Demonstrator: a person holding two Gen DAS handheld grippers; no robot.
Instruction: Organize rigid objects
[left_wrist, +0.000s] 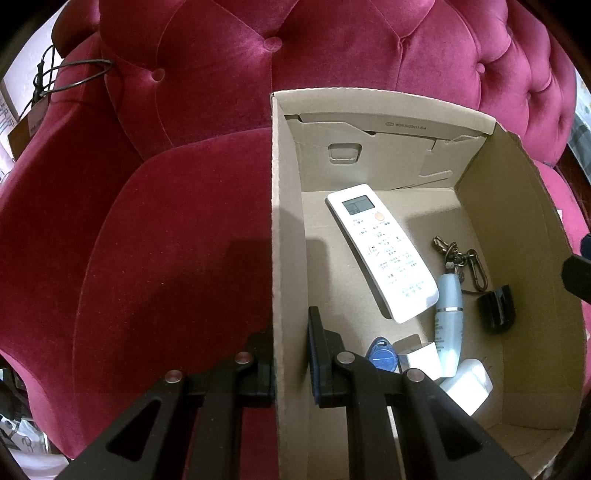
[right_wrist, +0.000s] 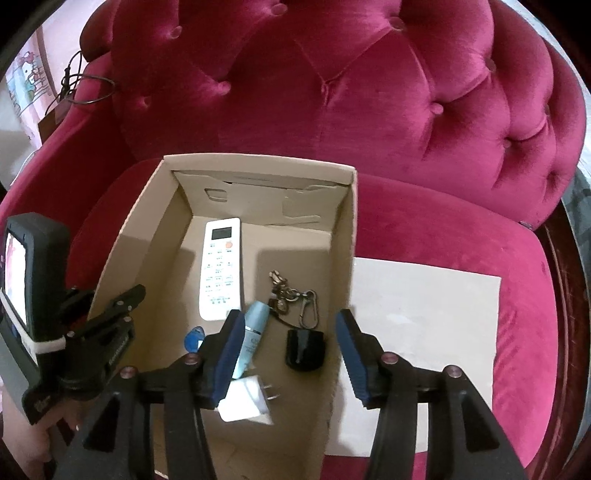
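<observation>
Left gripper (left_wrist: 291, 363) straddles the near-left wall of the cardboard box (left_wrist: 284, 221): one finger sits outside against the red velvet sofa (left_wrist: 166, 258), the blue-padded one inside, and you appear to pinch the wall between them, most likely to steady the box while the other hand works. Your right gripper (right_wrist: 288, 354) hangs spread wide over the box's right wall (right_wrist: 345, 258), one pad inside above the contents, the other outside over the pale sheet (right_wrist: 424, 332) lying on the seat cushion; it grasps nothing.

Inside the box, the white remote (left_wrist: 380, 251) lies face up along the floor, leaning toward the back wall. Just beside it rest the pale blue tube (left_wrist: 448, 317), the brass keyring clips (left_wrist: 461, 262) and a small black fob (left_wrist: 496, 308) on its cord. Nearer you sit the blue key tag (left_wrist: 382, 356) and a white plug adapter (right_wrist: 247, 402), prongs pointing right, partly under the tube's end.

With the pale sheet bare and every rigid item seemingly already boxed, you look close to finishing; the open right jaws suggest a release or a final nudge rather than a fresh pick
</observation>
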